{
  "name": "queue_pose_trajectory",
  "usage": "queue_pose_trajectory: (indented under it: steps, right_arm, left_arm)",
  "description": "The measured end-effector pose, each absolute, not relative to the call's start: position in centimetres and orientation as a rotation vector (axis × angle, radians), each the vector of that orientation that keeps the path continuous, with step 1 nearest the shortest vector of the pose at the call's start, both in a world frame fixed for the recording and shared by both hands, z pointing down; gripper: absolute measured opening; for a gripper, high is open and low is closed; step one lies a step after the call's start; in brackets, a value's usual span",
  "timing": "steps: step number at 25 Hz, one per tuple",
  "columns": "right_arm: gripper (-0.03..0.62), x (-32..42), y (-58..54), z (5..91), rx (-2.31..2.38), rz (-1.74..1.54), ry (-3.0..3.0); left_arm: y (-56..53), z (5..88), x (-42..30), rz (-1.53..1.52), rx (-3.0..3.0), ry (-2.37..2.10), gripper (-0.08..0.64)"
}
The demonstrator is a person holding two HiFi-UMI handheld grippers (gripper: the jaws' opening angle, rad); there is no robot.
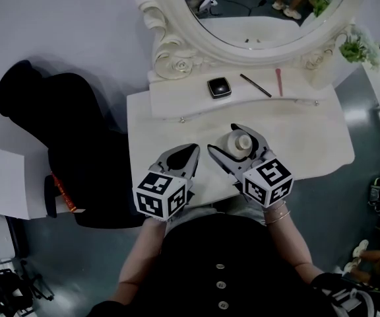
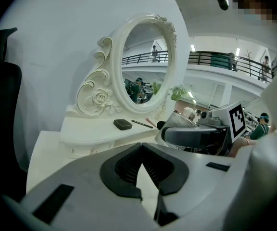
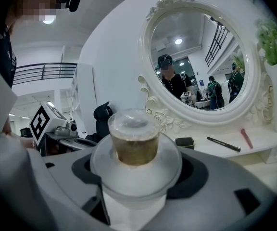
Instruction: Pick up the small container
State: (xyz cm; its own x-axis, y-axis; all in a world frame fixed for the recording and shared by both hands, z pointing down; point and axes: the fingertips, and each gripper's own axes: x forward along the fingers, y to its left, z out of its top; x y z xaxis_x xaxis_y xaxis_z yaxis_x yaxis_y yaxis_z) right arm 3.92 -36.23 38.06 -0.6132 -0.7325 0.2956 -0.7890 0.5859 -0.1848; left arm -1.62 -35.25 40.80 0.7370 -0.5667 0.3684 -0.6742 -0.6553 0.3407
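At the front of the white dressing table (image 1: pixel 309 137), centre frame, the right gripper (image 1: pixel 235 144) has its fingers clamped on the sides of the small container (image 3: pixel 134 143), which is upright with its long axis vertical, while the left gripper (image 1: pixel 191 152), fingers together and empty, lies just left of it.

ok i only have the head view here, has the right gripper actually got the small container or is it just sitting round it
Observer: In the right gripper view, the small container stands between the jaws of the right gripper. The dark pads are against both sides of its wide frosted shoulder.
Operator: what's the top like, can't make it out from above
Observer: It has a clear cap over a brownish neck, and it is upright.
Operator: and the left one, holding anything
Observer: No. The left gripper view shows the jaw tips of the left gripper meeting with nothing between them.
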Motion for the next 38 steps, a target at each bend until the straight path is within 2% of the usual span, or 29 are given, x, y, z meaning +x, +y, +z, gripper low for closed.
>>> queue_pose_trajectory:
  steps: [38]
  right_arm:
    - [0.341, 4.5, -36.9, 38.6, 1.249, 0.449, -2.61]
  left_arm:
    - [-35.7, 40.4, -0.5, 0.317, 2.492, -0.917, 0.012]
